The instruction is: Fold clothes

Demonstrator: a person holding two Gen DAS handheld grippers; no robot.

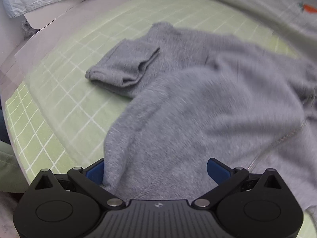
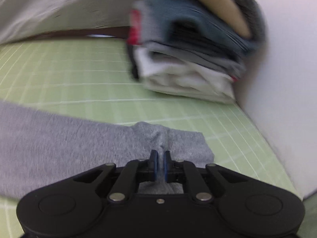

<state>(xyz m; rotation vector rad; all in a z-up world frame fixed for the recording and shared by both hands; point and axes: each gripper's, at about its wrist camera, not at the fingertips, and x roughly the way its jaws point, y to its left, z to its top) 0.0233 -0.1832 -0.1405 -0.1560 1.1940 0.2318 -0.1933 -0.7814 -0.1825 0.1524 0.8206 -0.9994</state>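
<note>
The grey garment point(image 1: 198, 91) lies along the green gridded worktop point(image 1: 59, 107). Right claw point(image 2: 160, 161) pinches its sleeve end; left claw point(image 1: 155, 171) is spread around a fold.

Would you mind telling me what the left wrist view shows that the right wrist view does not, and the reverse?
Only the left wrist view shows the left gripper, jaws wide open around a bunched fold of the grey sweatshirt, plus a folded sleeve cuff and a pale garment with an orange carrot motif.

Only the right wrist view shows the right gripper shut on the sweatshirt's edge, and a stack of folded clothes by the white wall.

Both show the sweatshirt and the green grid mat.
</note>
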